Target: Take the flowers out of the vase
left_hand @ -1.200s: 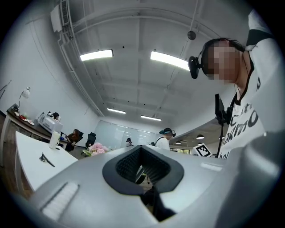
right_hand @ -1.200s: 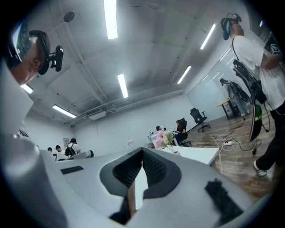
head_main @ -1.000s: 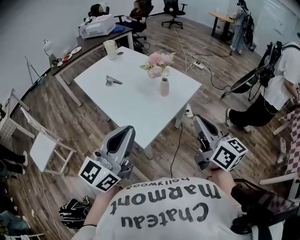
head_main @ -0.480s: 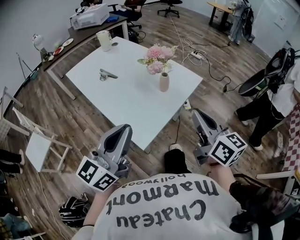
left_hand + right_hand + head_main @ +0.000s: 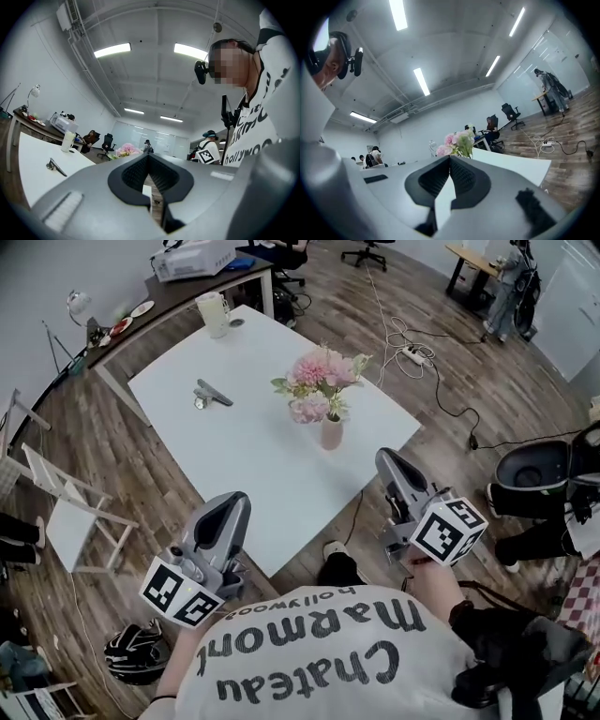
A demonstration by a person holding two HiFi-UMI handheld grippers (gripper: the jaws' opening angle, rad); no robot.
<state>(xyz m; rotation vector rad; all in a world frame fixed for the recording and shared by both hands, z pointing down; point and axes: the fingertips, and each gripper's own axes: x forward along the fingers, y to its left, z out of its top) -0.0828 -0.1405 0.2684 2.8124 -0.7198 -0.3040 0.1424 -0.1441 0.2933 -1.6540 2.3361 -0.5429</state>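
- The left gripper has its jaws pressed together at the tips, with nothing between them. It sits at 7 o'clock in the head view, at the table's near edge, and points toward 1 o'clock.
- The right gripper is closed the same way and is empty. It sits at 5 o'clock, just off the table's near right edge, and points toward 11 o'clock.
- Neither gripper touches anything on the white table.
- The vase, small and pale pink, stands upright on the table. It is near the right gripper's tip at its 11 o'clock, and farther from the left gripper at its 1 o'clock.
- The flowers, pink blooms with green leaves, stand in the vase.
- A small metal thing lies on the table, well apart from the vase at its 10 o'clock.
- A white jug stands at the table's far corner, at 11 o'clock.
- On the wooden floor, a white chair stands at 9 o'clock and cables trail at 1 o'clock.
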